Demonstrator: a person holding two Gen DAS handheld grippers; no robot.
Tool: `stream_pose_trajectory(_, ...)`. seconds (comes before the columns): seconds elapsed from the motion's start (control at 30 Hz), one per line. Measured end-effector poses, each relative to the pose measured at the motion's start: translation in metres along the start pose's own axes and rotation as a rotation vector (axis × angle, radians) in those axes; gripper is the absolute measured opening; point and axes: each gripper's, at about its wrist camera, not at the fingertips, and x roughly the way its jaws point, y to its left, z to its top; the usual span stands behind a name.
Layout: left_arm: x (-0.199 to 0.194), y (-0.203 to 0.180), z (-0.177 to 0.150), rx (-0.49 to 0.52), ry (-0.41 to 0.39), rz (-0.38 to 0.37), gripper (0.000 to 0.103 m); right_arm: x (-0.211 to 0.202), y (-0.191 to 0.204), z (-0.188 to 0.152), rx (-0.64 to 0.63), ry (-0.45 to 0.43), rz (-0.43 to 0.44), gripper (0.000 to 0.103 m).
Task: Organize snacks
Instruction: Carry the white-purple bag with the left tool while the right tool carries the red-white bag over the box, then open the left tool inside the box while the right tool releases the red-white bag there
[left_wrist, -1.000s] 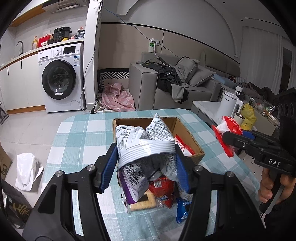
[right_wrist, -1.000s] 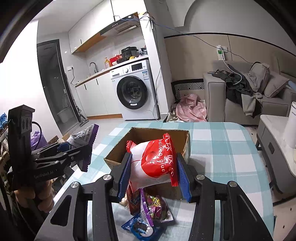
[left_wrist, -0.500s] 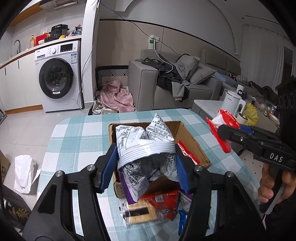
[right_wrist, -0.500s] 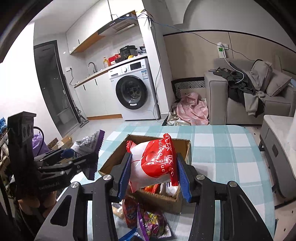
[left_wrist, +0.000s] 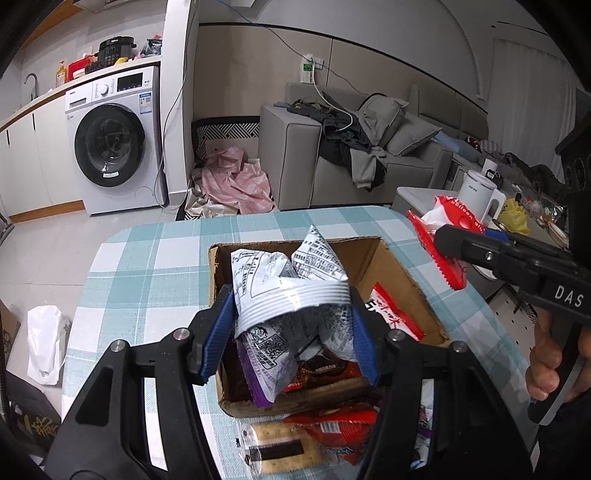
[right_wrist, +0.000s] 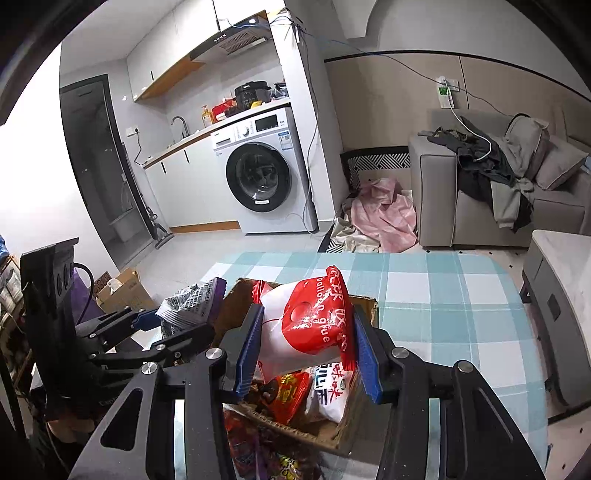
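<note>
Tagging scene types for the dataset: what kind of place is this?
Likely a small home apartment, kitchen open to the living area: a washer under a counter with a sink tap, a grey sofa piled with clothes, and a checked-cloth table.

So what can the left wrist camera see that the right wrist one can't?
Only the left wrist view: the cracker packet on the table before the box, a white kettle at far right, and the person's hand on the right gripper's handle.
Only the right wrist view: the dark doorway and range hood.
Both: the cardboard box, the grey-and-white bag in the left gripper, the red-and-white bag in the right, the washing machine and sofa.
</note>
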Motion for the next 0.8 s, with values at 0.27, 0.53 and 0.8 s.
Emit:
stream_pose_trajectory(0.27, 0.040, -0.004, 0.002, 0.026, 0.039, 0.009, 0.056, 0.032, -0.012, -0.005, 0.024, 0.045, 0.000, 0.047)
stream_pose_trajectory(0.53, 0.074, -0.008, -0.003, 0.057, 0.066, 0.013, 0.056, 0.060, -0.019, -0.017, 0.032, 0.086, -0.008, 0.047)
stream_pose_trajectory(0.8, 0.092, -0.011, -0.011, 0.070, 0.085, 0.012, 0.056, 0.079, -0.017, -0.019, 0.020, 0.113, -0.012, 0.047)
